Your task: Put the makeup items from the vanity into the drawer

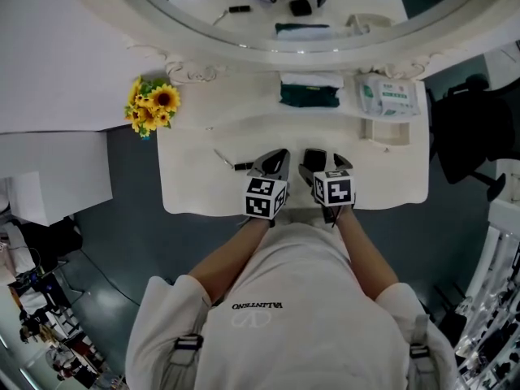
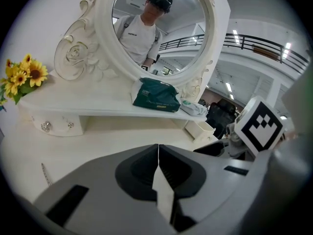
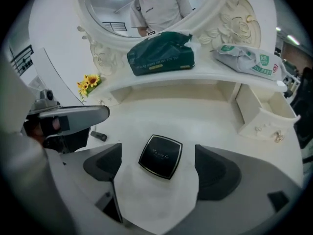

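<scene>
A black square compact (image 3: 161, 155) lies flat on the white vanity top (image 1: 195, 181). My right gripper (image 3: 157, 173) stands open around it, one jaw on each side, neither pad touching it. In the head view the compact (image 1: 314, 158) shows as a dark patch between the right gripper's (image 1: 322, 166) jaws. My left gripper (image 2: 158, 148) is shut with nothing in it and hovers just left of the right one, near the vanity's front edge (image 1: 272, 166). A thin pencil with a black cap (image 1: 228, 162) lies left of the left gripper.
A small white drawer (image 3: 266, 116) stands open at the right under the shelf. On the shelf sit a green tissue pack (image 1: 309, 94) and a white wipes pack (image 1: 388, 96). Sunflowers (image 1: 151, 104) stand at the far left. A round mirror (image 1: 301, 10) rises behind.
</scene>
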